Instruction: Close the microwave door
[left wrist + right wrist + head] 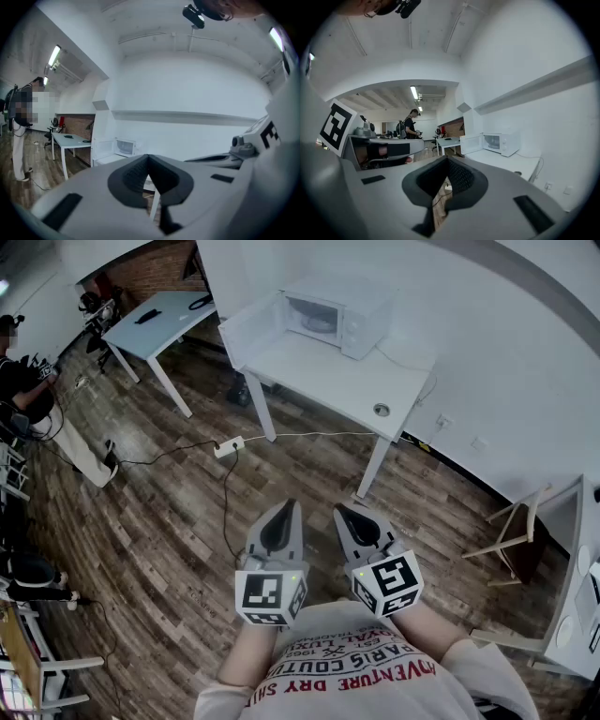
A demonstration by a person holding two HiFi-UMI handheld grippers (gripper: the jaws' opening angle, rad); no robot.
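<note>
A white microwave point(339, 321) stands at the far end of a white table point(319, 371); its door point(251, 329) hangs wide open to the left. In the left gripper view the microwave point(125, 146) is small and distant, its open door point(102, 150) beside it. The right gripper view shows the microwave point(502, 142) and its door point(471, 143) across the room too. My left gripper point(278, 521) and right gripper point(361, 521) are held side by side near my chest, well short of the table. Both are shut, jaws meeting at the tips, with nothing in them.
A second white table point(159, 320) stands to the left of the first. On the wooden floor a power strip point(229, 446) and its cable lie between me and the tables. A wooden chair point(516, 531) is at the right. A person point(23, 390) stands at the far left.
</note>
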